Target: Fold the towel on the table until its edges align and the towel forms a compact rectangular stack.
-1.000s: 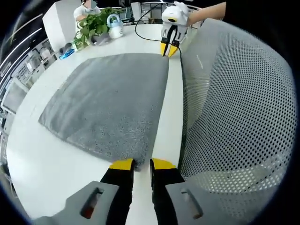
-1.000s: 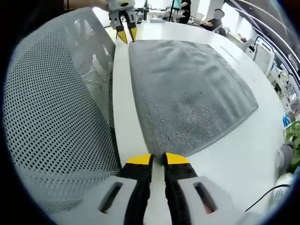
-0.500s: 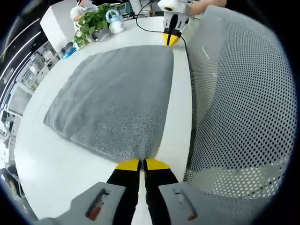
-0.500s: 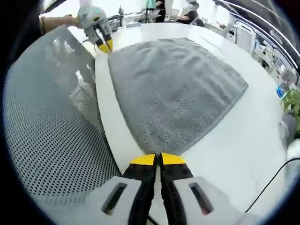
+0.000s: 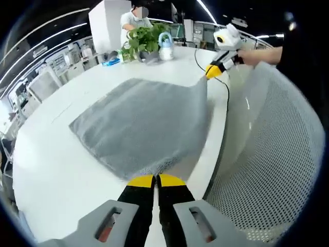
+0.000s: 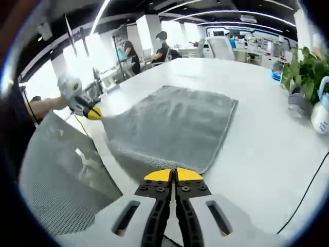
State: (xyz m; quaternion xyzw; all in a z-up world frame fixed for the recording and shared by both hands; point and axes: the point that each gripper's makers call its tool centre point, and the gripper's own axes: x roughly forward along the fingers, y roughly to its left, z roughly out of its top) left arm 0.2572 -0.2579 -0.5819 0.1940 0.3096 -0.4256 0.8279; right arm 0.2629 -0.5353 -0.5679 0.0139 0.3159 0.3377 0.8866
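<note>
**Towel gripped at two near corners, near edge raised**

The white table (image 5: 46, 170) carries the grey towel (image 5: 144, 121), spread flat across its far part. A mesh chair back (image 5: 272, 170) stands just beside the table edge, close to both grippers. The left gripper (image 5: 156, 180) has its jaws closed on one near towel corner; the right gripper (image 6: 175, 175) has its jaws closed on the other. The edge between them hangs lifted off the surface. A potted plant (image 5: 144, 38) and a small watering can (image 5: 165, 47) stand at the far side, well apart from the towel.
</note>
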